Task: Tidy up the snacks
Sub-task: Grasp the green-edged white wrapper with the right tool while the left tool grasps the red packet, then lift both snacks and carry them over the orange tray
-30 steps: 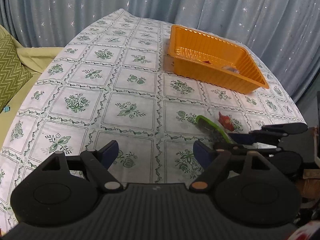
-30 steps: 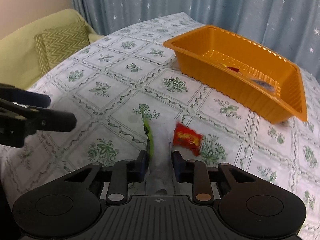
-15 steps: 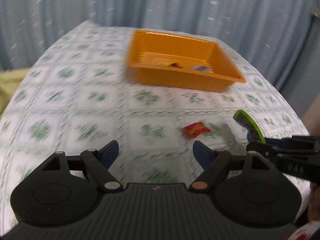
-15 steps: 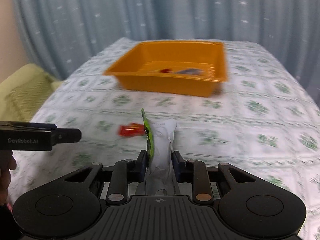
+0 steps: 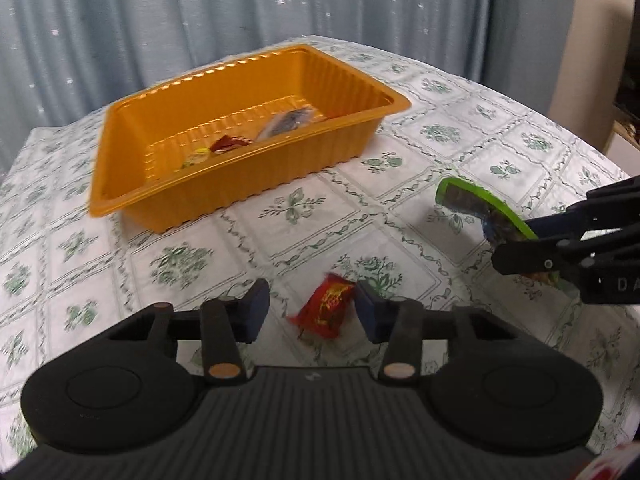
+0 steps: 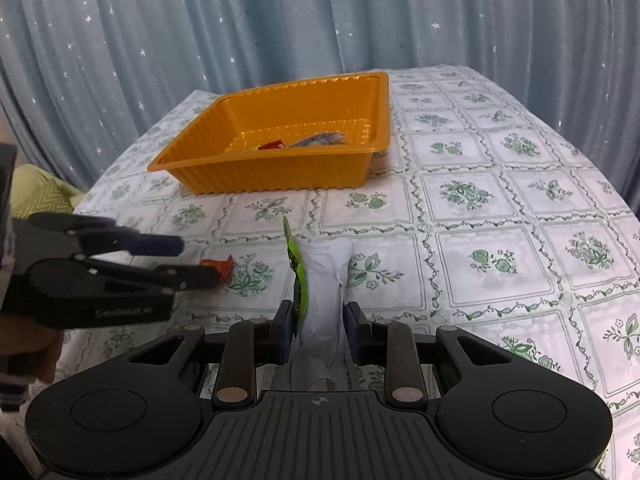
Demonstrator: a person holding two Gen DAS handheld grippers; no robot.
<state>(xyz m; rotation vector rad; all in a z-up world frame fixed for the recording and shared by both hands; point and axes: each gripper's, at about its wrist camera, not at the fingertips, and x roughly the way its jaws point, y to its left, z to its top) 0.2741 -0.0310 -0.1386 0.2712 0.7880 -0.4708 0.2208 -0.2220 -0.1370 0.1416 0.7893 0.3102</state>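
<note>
One red snack (image 5: 325,312) between left gripper (image 5: 313,312) fingers

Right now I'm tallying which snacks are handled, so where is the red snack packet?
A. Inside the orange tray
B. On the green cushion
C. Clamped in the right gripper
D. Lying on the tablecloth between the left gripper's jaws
D: the red snack packet lies on the tablecloth between the jaws of the left gripper, which have just been closing toward it.

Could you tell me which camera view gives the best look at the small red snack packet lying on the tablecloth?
The left wrist view: the red snack packet lies whole between the left gripper's fingers, wrapper visible. In the right wrist view only a red tip shows, the rest hidden behind that gripper.
</note>
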